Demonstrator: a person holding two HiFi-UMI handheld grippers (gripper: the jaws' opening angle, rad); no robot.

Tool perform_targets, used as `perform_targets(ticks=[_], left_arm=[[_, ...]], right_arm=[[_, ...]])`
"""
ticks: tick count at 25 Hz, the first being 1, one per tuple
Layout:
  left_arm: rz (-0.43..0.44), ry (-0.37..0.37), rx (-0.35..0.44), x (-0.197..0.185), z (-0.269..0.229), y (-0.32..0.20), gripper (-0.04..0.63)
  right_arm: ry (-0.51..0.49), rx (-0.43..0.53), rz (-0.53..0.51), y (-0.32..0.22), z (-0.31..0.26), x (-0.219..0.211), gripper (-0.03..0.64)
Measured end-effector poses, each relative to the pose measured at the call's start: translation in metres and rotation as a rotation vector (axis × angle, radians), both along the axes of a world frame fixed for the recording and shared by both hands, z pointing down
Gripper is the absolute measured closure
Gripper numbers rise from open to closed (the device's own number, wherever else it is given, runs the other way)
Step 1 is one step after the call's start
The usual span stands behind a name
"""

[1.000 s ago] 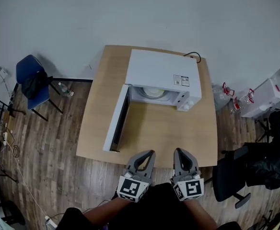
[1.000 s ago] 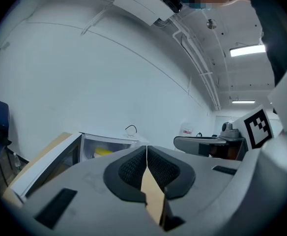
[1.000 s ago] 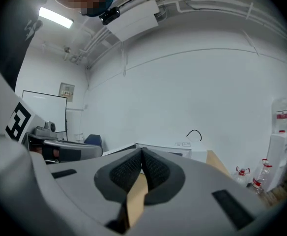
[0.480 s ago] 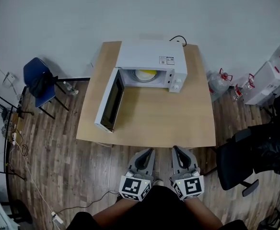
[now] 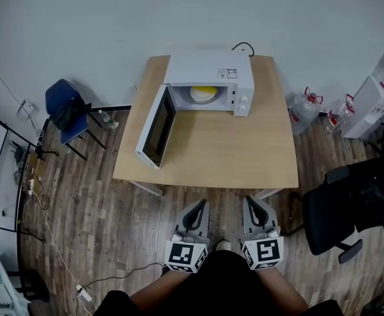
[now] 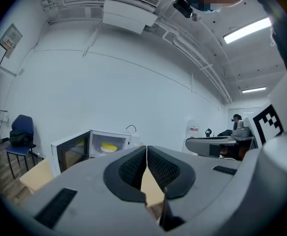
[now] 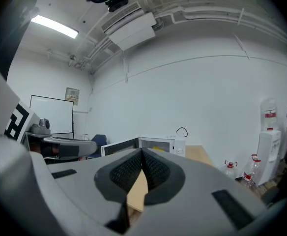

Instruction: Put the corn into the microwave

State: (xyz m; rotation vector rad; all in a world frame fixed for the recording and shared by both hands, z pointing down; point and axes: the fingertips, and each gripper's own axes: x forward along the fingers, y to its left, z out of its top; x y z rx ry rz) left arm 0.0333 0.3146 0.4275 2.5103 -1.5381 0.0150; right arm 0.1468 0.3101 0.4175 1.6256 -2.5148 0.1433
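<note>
Item: corn (image 5: 203,93), seen as a yellow shape on a pale plate (image 5: 193,95) inside the microwave (image 5: 208,74); its outline is too small for end and middle to be told apart. Location: the microwave is set at the far edge of the counter (image 5: 231,153), with its door (image 5: 156,127) swung wide toward the left and the cavity exposed. The placement is judged done, with only the door left to be shut. Handling, as judged: the corn is expected to be stiff and fairly light, rounded enough to roll on the plate, and with a kernel surface that could be bruised or slip under a hard pinch. If it must be taken up again, it is best held across the middle of its length, with moderate pressure and the plate left undisturbed. Left tool (image 5: 199,207): jaws pressed together, nothing between the pads, held over the floor (image 5: 80,196) short of the counter's near edge and well apart from the microwave. Right tool (image 5: 250,203): jaws likewise pressed together and empty, held beside the left one and pointed toward the counter. Surroundings: a blue chair (image 5: 64,107) is noted to the left of the counter, and water bottles (image 5: 304,109) to its right.
</note>
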Motion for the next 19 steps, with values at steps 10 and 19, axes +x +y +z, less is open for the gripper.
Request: perform_targets(ticks=[10, 19], left_arm=[[0.024, 0.007, 0.009, -0.006, -0.006, -0.008, 0.578], [0.015, 0.037, 0.002, -0.001, -0.009, -0.008, 0.578]], right_arm=[[0.031, -0.006, 0.032, 0.002, 0.002, 0.005, 0.557], [0.036, -0.01, 0.018, 0.002, 0.003, 0.006, 0.557]])
